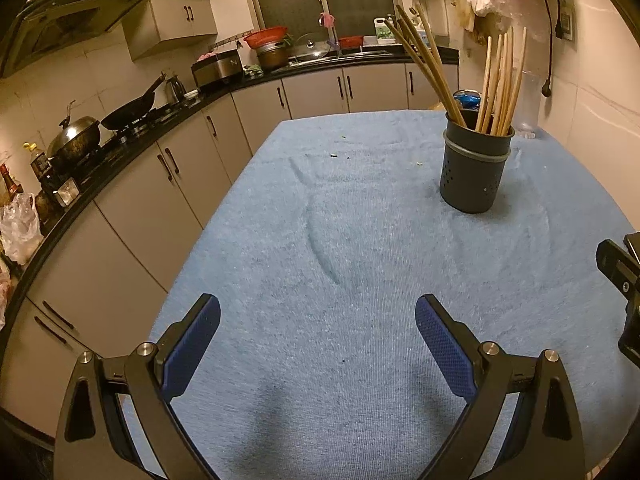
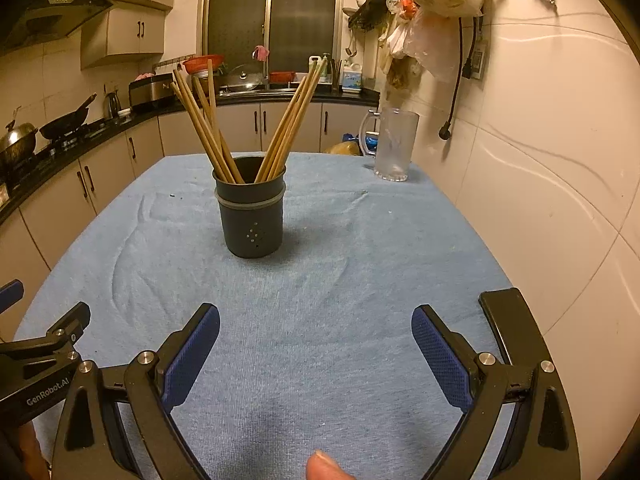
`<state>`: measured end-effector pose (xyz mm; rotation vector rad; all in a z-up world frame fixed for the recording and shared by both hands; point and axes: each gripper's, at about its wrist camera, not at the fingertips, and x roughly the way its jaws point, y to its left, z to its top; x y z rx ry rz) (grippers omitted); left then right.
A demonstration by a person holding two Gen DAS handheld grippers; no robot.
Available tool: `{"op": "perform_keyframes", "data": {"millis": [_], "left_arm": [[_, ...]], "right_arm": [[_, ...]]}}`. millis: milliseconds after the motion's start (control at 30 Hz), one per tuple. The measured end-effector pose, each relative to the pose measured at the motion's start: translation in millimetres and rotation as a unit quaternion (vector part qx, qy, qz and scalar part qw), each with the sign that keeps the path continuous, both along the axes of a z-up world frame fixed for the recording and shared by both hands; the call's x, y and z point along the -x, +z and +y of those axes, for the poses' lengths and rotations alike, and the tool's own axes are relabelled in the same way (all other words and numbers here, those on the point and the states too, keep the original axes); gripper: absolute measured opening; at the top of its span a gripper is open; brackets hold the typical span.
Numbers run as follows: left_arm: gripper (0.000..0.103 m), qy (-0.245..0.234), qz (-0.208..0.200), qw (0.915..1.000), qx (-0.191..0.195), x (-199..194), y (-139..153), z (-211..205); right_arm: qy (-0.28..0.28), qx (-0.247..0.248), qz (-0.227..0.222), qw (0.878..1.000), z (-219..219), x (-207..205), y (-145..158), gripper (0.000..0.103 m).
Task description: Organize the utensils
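Note:
A dark grey utensil cup [image 1: 474, 172] [image 2: 251, 216] stands upright on the blue cloth [image 1: 340, 260] [image 2: 320, 280]. Several wooden chopsticks [image 1: 500, 84] [image 2: 208, 128] lean inside it in two bunches. My left gripper [image 1: 318, 320] hovers open above the near cloth, with nothing between its blue pads [image 1: 196, 344]. My right gripper [image 2: 316, 332] is also open and empty, the cup straight ahead and slightly left of it. The left gripper's body [image 2: 44, 356] shows at the lower left of the right wrist view.
A clear glass pitcher [image 2: 394, 146] stands at the table's far right corner beside the tiled wall. A black flat object [image 2: 508, 328] lies at the table's right edge. A fingertip [image 2: 324, 466] shows at the bottom. Kitchen counter with pans [image 1: 128, 112] runs along the left.

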<state>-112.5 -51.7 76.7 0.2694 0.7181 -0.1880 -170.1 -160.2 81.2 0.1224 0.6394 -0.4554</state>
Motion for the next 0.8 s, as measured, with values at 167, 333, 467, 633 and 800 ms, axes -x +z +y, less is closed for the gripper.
{"op": "perform_keyframes", "data": {"millis": [167, 333, 467, 633, 800], "left_arm": [[0.097, -0.002, 0.004, 1.0, 0.002, -0.1, -1.3, -0.7], [0.097, -0.002, 0.005, 1.0, 0.002, 0.2, -2.0, -0.8], [0.097, -0.002, 0.005, 1.0, 0.003, 0.6, -2.5, 0.1], [0.097, -0.002, 0.006, 1.0, 0.003, 0.8, -2.9, -0.3], [0.097, -0.003, 0.006, 1.0, 0.003, 1.7, -4.3, -0.4]], "right_arm": [[0.001, 0.001, 0.001, 1.0, 0.6, -0.7, -0.7, 0.099], [0.002, 0.003, 0.003, 1.0, 2.3, -1.5, -2.8, 0.099], [0.003, 0.001, 0.004, 1.0, 2.9, -1.8, -3.2, 0.099], [0.003, 0.002, 0.005, 1.0, 2.9, -2.0, -3.9, 0.099], [0.004, 0.002, 0.005, 1.0, 3.6, -1.9, -4.5, 0.099]]}}
